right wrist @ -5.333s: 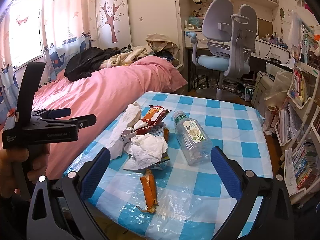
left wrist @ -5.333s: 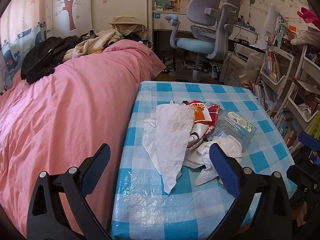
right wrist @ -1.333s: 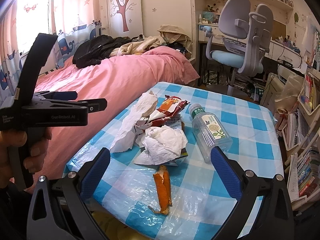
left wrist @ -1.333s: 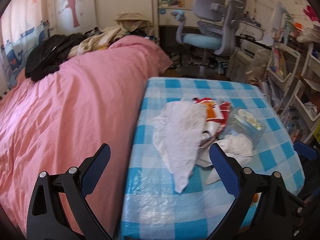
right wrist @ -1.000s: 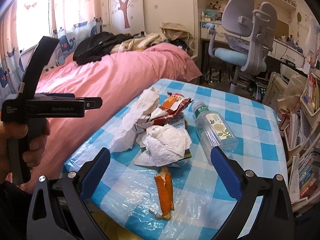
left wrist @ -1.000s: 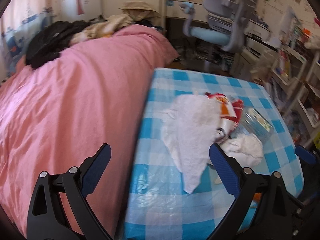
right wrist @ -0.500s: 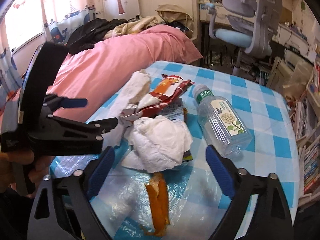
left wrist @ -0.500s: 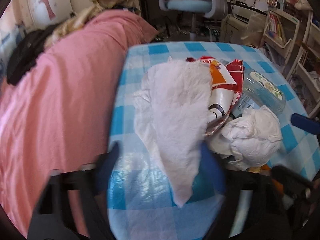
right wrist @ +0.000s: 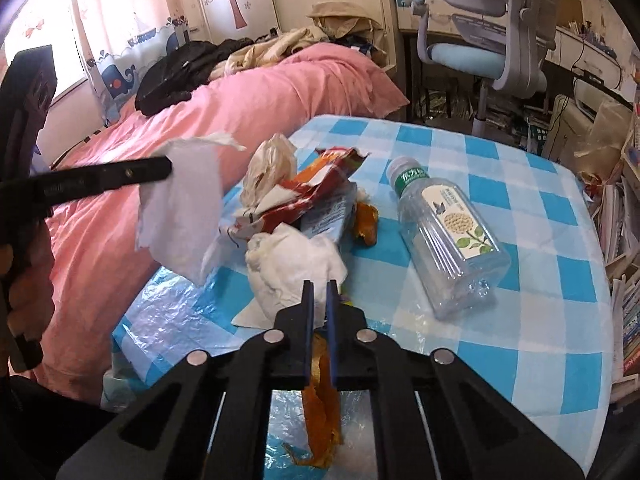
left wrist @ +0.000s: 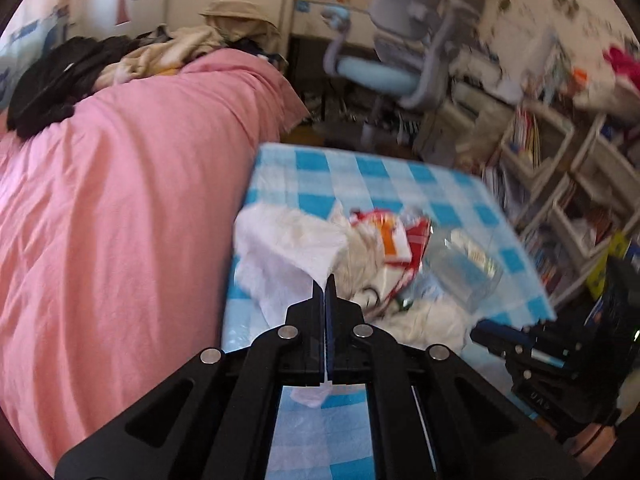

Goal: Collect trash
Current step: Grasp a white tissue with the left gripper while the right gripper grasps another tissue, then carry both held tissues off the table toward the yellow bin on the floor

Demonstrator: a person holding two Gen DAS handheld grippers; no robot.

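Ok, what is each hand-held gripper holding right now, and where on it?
Left hand-held gripper: white tissue sheet, pinched at its top edge. Right hand-held gripper: orange peel, clamped at its upper end.

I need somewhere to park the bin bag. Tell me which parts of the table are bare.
Bare: the far checked cloth beyond the bottle, and the right side beside it. Crowded: the left-centre, with wrappers, crumpled tissue and orange peel near the front edge.
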